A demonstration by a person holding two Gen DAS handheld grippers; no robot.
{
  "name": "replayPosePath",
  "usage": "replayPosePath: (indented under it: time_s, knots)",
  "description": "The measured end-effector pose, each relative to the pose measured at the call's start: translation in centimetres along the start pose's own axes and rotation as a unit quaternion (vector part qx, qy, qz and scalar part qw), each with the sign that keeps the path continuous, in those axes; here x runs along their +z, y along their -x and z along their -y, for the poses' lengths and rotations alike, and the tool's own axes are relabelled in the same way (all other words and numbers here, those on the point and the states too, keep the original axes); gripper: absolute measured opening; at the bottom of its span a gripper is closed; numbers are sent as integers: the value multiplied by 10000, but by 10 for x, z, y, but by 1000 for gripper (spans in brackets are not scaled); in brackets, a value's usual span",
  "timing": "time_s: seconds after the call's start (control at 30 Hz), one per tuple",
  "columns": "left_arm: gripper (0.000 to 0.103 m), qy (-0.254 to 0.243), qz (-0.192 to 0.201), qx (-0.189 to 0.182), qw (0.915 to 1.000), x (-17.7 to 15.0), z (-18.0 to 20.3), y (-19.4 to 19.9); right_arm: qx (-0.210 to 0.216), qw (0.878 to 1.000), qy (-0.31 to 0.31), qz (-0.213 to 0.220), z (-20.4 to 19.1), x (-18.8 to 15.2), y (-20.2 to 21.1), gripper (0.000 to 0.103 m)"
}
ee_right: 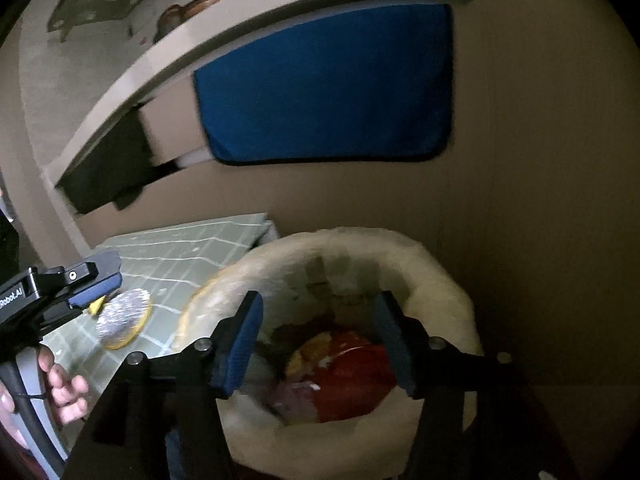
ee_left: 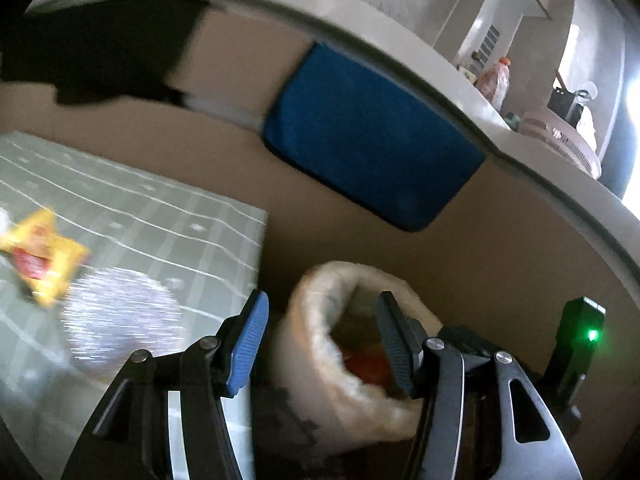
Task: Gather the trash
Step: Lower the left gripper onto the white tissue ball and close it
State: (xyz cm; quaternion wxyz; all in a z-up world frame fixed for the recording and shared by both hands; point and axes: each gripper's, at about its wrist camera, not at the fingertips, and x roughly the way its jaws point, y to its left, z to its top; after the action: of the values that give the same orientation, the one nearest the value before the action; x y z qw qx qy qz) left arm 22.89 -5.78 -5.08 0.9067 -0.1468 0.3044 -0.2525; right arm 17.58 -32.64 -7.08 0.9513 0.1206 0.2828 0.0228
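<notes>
A bin lined with a pale plastic bag [ee_right: 440, 280] stands beside the table; red and yellow wrappers [ee_right: 348, 372] lie inside it. My right gripper [ee_right: 320, 344] is open and empty just above the bin's mouth. My left gripper [ee_left: 320, 340] is open and empty, near the table's corner, with the bin [ee_left: 320, 292] ahead of it. It also shows in the right wrist view [ee_right: 92, 284], over the table. A yellow and red wrapper [ee_left: 40, 256] and a shiny silver foil piece [ee_left: 120, 316] lie on the green checked table [ee_left: 168, 220].
A brown wall with a blue cloth [ee_left: 368, 136] hanging from a white counter edge [ee_left: 400, 52] rises behind the table and bin. A pink basket [ee_left: 560, 140] and bottles stand on the counter at the right.
</notes>
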Motion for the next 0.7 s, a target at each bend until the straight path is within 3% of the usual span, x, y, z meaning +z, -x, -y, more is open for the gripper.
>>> replayPosePath:
  time_s: [0.17, 0.3, 0.43, 0.57, 0.7]
  knots:
    - [57, -284, 446, 900, 9945, 4, -23, 62, 361, 9976, 589, 70, -47, 2, 10, 58]
    - [57, -2, 802, 1560, 9845, 11, -67, 110, 554, 9926, 1069, 170, -91, 4, 14, 58]
    - [57, 288, 906, 2131, 9724, 15, -116, 141, 937, 9868, 1318, -65, -130, 5, 0, 60]
    - [57, 695, 770, 2318, 9672, 14, -167, 148, 1158, 9830, 1414, -165, -154, 1, -14, 60]
    - [57, 983, 429, 2331, 9665, 19, -208, 123, 1244, 9822, 1360, -366, -167, -4, -32, 60]
